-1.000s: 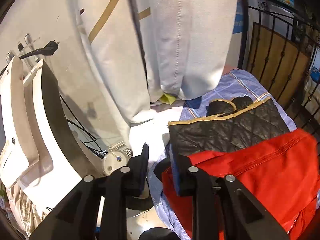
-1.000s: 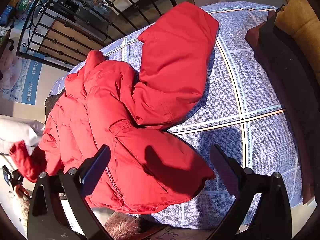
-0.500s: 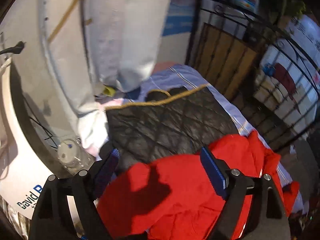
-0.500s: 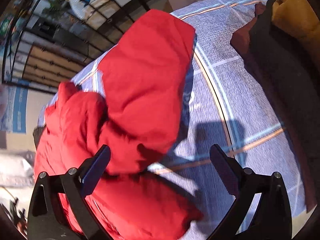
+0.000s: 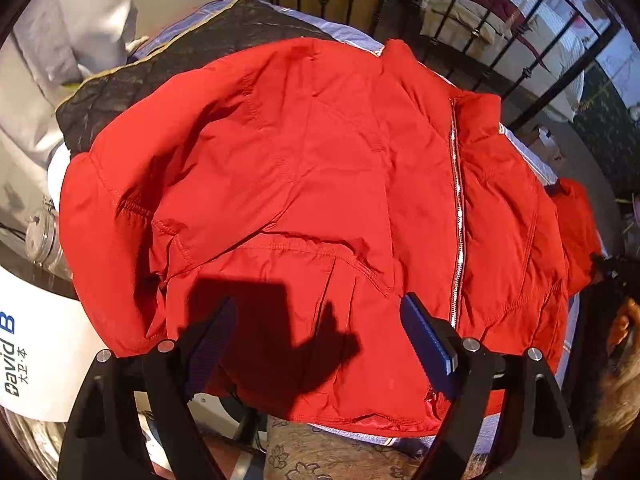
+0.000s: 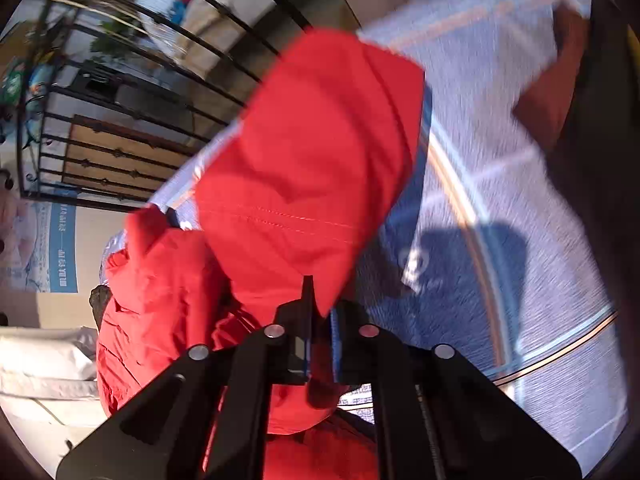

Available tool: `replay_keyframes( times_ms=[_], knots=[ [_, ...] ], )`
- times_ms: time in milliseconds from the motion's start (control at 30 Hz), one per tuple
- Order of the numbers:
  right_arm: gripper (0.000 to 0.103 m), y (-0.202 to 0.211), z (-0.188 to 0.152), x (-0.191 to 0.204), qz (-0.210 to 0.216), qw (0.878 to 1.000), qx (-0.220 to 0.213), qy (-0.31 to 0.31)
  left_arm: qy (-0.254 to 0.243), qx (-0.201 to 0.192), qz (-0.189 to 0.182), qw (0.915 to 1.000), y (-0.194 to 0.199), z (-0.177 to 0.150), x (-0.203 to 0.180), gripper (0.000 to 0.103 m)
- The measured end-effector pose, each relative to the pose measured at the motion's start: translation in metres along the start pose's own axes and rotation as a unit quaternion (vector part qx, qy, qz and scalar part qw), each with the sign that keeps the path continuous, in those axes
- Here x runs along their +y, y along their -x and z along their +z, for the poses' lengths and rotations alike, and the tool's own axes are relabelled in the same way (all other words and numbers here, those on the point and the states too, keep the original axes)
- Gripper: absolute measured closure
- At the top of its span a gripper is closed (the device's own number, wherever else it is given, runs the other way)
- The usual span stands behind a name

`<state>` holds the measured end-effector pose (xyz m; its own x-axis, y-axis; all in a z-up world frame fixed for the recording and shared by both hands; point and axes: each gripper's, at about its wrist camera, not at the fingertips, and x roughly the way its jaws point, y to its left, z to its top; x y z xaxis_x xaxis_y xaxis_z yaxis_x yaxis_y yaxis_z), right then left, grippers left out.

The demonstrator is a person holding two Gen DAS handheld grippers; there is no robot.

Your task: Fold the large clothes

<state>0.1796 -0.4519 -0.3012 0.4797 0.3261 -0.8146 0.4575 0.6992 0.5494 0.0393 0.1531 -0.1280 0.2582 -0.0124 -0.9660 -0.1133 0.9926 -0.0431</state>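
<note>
- Both jaws of the left gripper are spread wide, above the lower front of the red padded jacket; nothing is between them.
- On the right gripper, the jaws are pressed together and pinch an edge of the jacket's red sleeve, which rises in front of that camera.
- This jacket lies front side up on the pale blue checked bed sheet, with its silver zipper closed and running down the middle.
- Under the far side of the jacket lies a black quilted garment with a gold edge; the jacket covers a part of it.
- At the left of the bed stands a white appliance with blue letters, and a clear glass jar is just beside the jacket's shoulder.
- White hanging cloth is behind the black garment.
- Black iron railings stand at the far side of the bed.
- From the left wrist view, the left gripper points steeply down to the jacket, and its shadow falls on the red fabric near the hem.
- From the right wrist view, the right gripper points down at a slant; the picture is blurred at the sheet.
</note>
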Motion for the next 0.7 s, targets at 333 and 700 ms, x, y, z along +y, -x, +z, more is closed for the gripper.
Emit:
replay_keyframes(
  times_ms=[333,700],
  knots=[
    [0.058,0.149,0.064,-0.027,-0.063,0.990,-0.115,0.047,-0.047,0.015,-0.023,0.9985,-0.015,0.002,-0.051,0.022],
    [0.006,-0.039,0.009,-0.018,-0.002,1.000,0.026,0.007,-0.090,0.025,-0.006,0.9956,-0.002,-0.020,-0.074,0.022]
  ],
)
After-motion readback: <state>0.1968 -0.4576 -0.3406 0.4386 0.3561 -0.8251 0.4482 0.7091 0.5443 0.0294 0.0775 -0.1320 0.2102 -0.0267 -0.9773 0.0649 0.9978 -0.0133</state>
